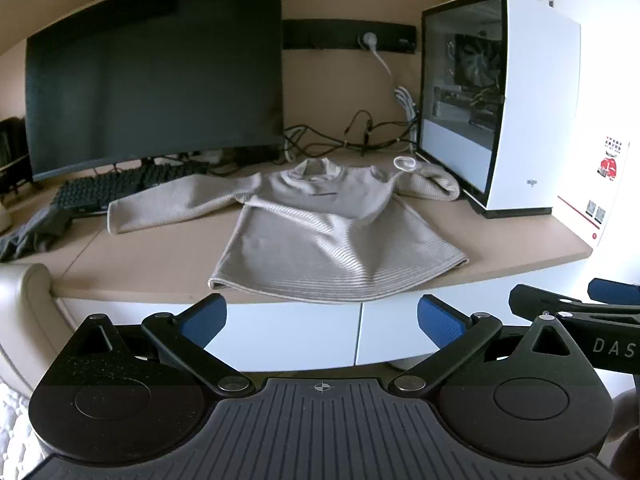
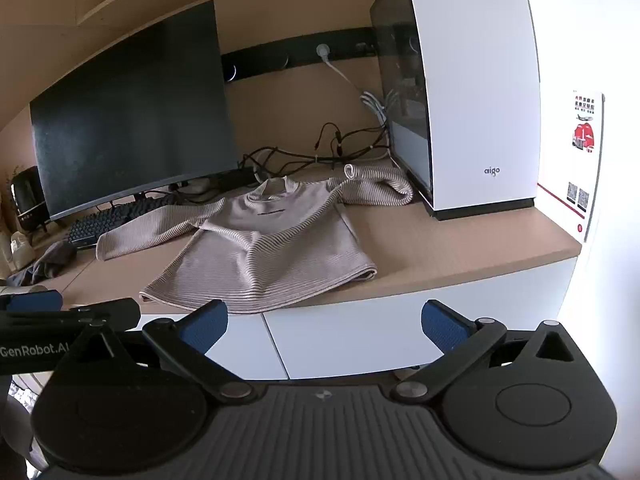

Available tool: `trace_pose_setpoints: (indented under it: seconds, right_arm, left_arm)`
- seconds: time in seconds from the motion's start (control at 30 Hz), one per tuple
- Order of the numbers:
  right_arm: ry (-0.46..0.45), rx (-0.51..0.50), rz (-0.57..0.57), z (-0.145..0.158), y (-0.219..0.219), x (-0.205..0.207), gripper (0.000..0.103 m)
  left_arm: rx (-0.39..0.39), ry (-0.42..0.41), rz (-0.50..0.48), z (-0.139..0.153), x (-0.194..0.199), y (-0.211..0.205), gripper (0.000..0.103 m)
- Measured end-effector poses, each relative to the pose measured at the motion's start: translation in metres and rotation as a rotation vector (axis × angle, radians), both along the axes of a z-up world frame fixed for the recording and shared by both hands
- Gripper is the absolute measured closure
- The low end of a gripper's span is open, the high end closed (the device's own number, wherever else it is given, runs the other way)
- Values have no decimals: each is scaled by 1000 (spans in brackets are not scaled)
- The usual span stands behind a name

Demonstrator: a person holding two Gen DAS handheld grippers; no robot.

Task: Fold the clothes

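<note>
A beige ribbed sweater [image 1: 320, 232] [image 2: 268, 248] lies front up on the wooden desk [image 1: 160, 256] [image 2: 440, 248], hem at the front edge. Its left sleeve stretches out toward the keyboard; its right sleeve is bunched against the white computer case. My left gripper [image 1: 322, 320] hangs open in front of the desk, below the hem, holding nothing. My right gripper [image 2: 324, 322] is open too, level with the desk's white front, empty. Each gripper shows at the edge of the other's view.
A dark monitor [image 1: 152, 72] and black keyboard [image 1: 120, 188] stand at the back left. A white computer case [image 1: 500, 100] [image 2: 460, 92] stands at the right, with tangled cables [image 1: 352, 136] behind the sweater. A grey cloth [image 1: 32, 236] lies at the far left.
</note>
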State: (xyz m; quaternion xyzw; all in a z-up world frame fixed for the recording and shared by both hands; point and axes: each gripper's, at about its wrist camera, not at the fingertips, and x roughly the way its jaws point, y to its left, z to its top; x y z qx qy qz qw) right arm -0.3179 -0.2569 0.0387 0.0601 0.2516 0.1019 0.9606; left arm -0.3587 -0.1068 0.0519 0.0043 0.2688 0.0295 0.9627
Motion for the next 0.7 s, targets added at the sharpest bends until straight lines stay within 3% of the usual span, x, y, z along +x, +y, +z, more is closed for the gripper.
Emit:
trace_pose_setpoints:
  seconds: [0.7]
  right_arm:
    - [33,-23,14,-3,9,-4,0]
  left_arm:
    - [-24,22,9,-6,-6,8,0]
